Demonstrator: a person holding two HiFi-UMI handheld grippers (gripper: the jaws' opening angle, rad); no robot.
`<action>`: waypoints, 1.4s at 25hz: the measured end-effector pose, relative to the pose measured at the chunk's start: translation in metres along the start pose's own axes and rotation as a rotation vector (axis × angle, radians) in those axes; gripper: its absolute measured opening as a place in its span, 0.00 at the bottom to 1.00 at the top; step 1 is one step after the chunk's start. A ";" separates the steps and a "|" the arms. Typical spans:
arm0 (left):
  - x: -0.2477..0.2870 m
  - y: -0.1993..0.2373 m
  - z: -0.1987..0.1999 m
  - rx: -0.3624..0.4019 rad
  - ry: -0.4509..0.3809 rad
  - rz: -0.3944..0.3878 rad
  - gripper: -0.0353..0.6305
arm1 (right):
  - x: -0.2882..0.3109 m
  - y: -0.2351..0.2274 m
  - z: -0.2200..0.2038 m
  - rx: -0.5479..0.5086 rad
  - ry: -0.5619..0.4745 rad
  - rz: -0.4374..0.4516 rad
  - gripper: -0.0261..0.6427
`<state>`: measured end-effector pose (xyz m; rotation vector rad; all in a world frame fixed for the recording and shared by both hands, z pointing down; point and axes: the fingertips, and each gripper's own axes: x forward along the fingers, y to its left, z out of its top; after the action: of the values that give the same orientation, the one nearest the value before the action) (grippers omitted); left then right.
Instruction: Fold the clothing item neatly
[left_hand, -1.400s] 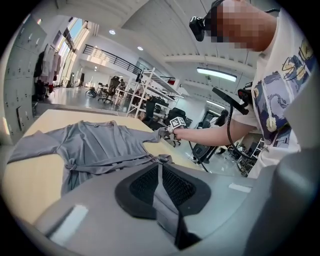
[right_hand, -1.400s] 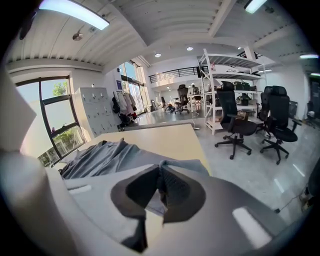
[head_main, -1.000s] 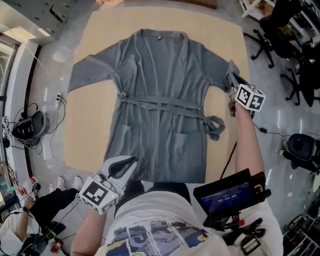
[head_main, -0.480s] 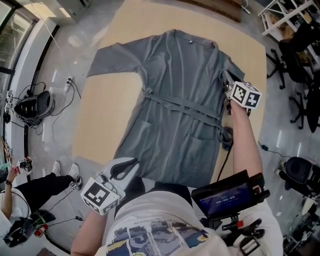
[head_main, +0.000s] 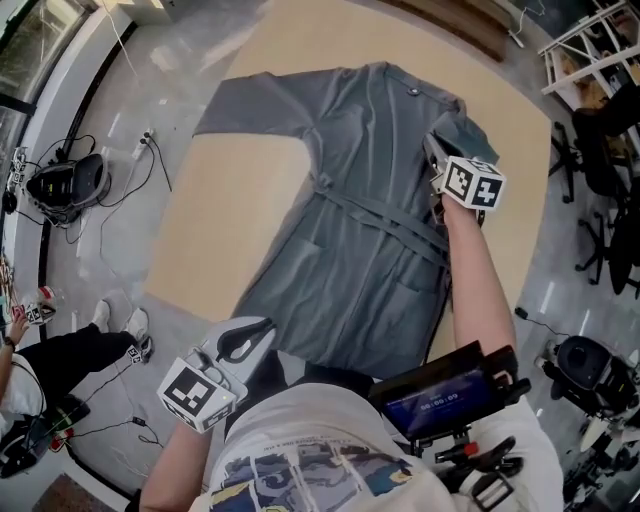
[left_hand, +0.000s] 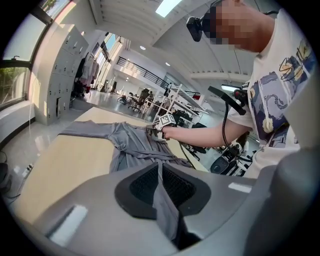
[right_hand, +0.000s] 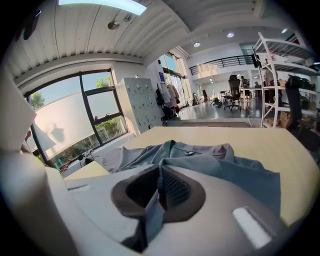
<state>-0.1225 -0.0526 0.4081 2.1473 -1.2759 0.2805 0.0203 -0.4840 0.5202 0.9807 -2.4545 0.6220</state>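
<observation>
Pinching the grey robe (head_main: 350, 215) spread on the tan table (head_main: 215, 215), the left gripper (head_main: 255, 332) clamps its hem at lower left, the right gripper (head_main: 432, 152) its folded-in sleeve at upper right.

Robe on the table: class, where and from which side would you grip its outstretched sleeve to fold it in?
Probably the cuff of the robe, coming from the table's left edge: the sleeve lies flat with its end free.

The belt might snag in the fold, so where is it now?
In the head view, the belt crosses the waist of the robe, its right end just below the right gripper.
</observation>
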 end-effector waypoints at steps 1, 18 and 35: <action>-0.002 0.002 -0.001 -0.006 -0.003 0.006 0.10 | 0.006 0.007 0.000 -0.005 0.007 0.012 0.07; -0.027 0.022 -0.009 -0.058 -0.032 0.035 0.10 | 0.073 0.092 -0.022 -0.092 0.121 0.131 0.07; -0.048 0.047 -0.023 -0.046 -0.049 -0.001 0.10 | 0.069 0.117 -0.044 -0.165 0.185 0.105 0.16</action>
<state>-0.1836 -0.0202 0.4222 2.1277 -1.2967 0.1971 -0.1005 -0.4204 0.5639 0.7014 -2.3601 0.5096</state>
